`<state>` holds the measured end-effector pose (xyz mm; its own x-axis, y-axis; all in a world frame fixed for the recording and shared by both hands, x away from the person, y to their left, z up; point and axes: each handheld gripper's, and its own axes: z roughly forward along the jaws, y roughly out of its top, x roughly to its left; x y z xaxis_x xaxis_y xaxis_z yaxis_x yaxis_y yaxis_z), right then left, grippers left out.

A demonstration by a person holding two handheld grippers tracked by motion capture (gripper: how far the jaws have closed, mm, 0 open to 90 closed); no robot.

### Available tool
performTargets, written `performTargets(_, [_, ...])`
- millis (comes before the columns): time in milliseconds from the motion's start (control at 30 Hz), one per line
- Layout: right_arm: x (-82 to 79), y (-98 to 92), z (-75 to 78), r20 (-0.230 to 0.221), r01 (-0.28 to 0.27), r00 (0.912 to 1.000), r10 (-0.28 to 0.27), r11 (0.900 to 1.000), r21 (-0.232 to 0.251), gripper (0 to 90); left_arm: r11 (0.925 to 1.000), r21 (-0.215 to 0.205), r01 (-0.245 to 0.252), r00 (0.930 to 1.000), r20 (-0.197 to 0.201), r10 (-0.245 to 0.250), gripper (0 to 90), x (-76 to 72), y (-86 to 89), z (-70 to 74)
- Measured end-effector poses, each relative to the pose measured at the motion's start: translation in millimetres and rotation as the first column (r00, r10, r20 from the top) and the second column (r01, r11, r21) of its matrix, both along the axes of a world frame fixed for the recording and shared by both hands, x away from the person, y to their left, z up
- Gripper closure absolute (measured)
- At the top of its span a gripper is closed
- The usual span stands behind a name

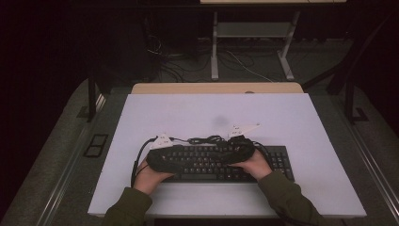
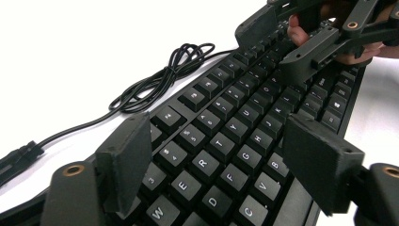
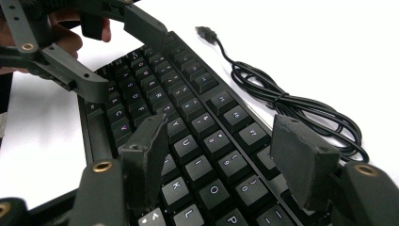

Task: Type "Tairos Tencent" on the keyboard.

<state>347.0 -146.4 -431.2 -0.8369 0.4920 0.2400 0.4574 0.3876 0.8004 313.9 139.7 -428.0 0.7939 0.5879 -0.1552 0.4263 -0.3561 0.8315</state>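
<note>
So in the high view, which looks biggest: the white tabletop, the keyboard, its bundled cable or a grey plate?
1. White tabletop
2. Keyboard
3. and 4. Bundled cable and the grey plate on the right tool look much alike in size, so they stay unranked.

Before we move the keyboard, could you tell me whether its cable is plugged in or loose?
Loose. The cable lies coiled on the white table behind the keyboard, and its plug rests free on the surface.
</note>
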Motion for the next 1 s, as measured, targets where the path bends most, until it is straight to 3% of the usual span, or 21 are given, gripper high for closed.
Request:
performTargets(500, [-0.2, -0.1, 0.7, 0.000, 0.007, 1.0000, -0.007, 1.000, -0.002, 36.4, 0.9998, 0.005, 0.018, 0.9998, 0.006, -0.018, 40.5, 9.9, -10.1, 0.2])
performTargets(1000, [0.2, -1.2, 1.6, 0.009, 0.007, 0.9999, -0.007, 1.000, -0.001, 36.4, 0.9983, 0.049, 0.031, 0.9995, -0.012, -0.030, 77.2, 10.9, -14.1, -2.2])
